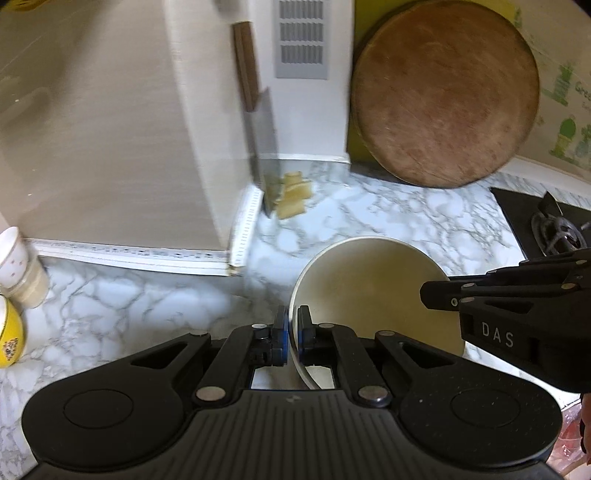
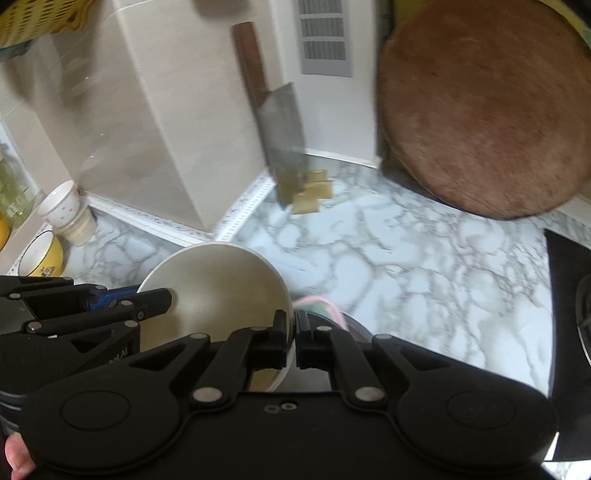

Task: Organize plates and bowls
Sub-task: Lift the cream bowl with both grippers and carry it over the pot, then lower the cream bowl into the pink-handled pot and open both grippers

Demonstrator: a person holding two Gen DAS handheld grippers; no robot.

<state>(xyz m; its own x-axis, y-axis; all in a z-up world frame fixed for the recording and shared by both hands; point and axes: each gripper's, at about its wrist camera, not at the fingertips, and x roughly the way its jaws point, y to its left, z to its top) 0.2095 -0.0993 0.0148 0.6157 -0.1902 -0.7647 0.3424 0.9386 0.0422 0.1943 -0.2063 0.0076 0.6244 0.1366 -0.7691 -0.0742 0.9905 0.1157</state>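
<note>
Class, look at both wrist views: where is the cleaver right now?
The cleaver leans upright against the back wall corner, beside the yellow blocks, left of the round wooden board.

this is a home kitchen, seen from low over a marble-patterned counter that runs into a tiled corner with a grey vent in the wall. a cleaver with a wooden handle leans against the wall beside some pale yellow sponges, a worn round chopping board stands propped behind, and the black edge of a gas stove with its burner shows at the right. a yellow bowl and stacked cups sit along the left side, with a yellow basket above them.
</note>
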